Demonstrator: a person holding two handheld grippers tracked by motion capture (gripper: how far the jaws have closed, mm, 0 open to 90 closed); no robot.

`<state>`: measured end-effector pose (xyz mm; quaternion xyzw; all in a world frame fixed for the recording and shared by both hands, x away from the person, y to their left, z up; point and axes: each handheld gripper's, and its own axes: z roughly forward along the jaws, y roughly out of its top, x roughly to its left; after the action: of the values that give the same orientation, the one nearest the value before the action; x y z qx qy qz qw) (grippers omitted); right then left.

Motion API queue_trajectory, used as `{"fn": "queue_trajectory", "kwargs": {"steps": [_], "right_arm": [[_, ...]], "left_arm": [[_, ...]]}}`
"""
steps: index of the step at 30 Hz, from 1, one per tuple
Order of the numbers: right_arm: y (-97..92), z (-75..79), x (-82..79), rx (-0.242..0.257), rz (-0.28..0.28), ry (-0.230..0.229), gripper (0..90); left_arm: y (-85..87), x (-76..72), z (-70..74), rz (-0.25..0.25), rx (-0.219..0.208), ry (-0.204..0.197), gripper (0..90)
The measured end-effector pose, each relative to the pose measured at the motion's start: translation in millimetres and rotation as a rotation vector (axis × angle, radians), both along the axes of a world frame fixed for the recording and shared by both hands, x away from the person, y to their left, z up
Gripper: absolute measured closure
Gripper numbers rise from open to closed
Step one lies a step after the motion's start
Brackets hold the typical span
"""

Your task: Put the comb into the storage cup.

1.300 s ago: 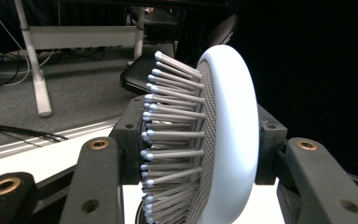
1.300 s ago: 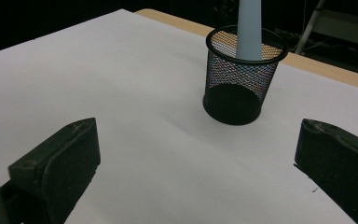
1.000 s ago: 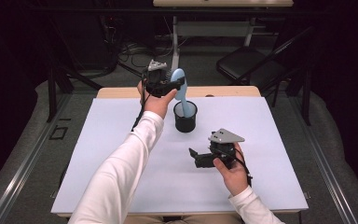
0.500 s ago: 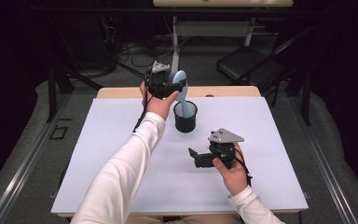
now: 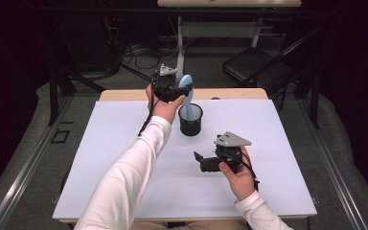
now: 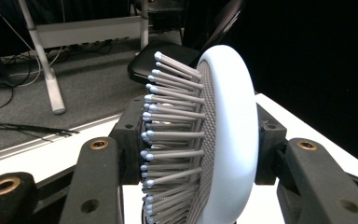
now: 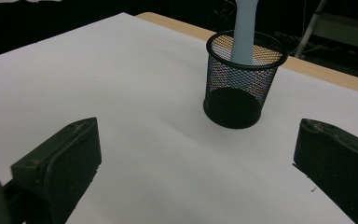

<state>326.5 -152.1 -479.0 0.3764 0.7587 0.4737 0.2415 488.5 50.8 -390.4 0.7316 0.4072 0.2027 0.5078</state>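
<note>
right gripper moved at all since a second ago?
No. In the high view the right gripper lies at the same spot on the white table, just as far from the black mesh cup.

A wooden surface (image 5: 124,94) carries a white sheet (image 5: 100,158) that covers nearly all of it, leaving a bare strip at the far edge. A black mesh cup (image 5: 190,120) stands upright on the sheet, toward the far middle.

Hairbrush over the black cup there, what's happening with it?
The left gripper is shut on the head of a pale blue hairbrush, holding it upright with its handle down inside the black mesh cup near the table's far edge. The right gripper rests open on the white table, holding nothing.
</note>
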Motion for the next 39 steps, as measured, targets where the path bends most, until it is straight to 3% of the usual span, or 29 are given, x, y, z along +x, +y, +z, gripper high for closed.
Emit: {"fn": "queue_trajectory", "kwargs": {"steps": [39], "right_arm": [[-0.3, 0.4, -0.1, 0.001, 0.001, -0.002, 0.9]], "left_arm": [[-11.0, 4.6, -14.9, -0.007, 0.045, 0.026, 50.2]]}}
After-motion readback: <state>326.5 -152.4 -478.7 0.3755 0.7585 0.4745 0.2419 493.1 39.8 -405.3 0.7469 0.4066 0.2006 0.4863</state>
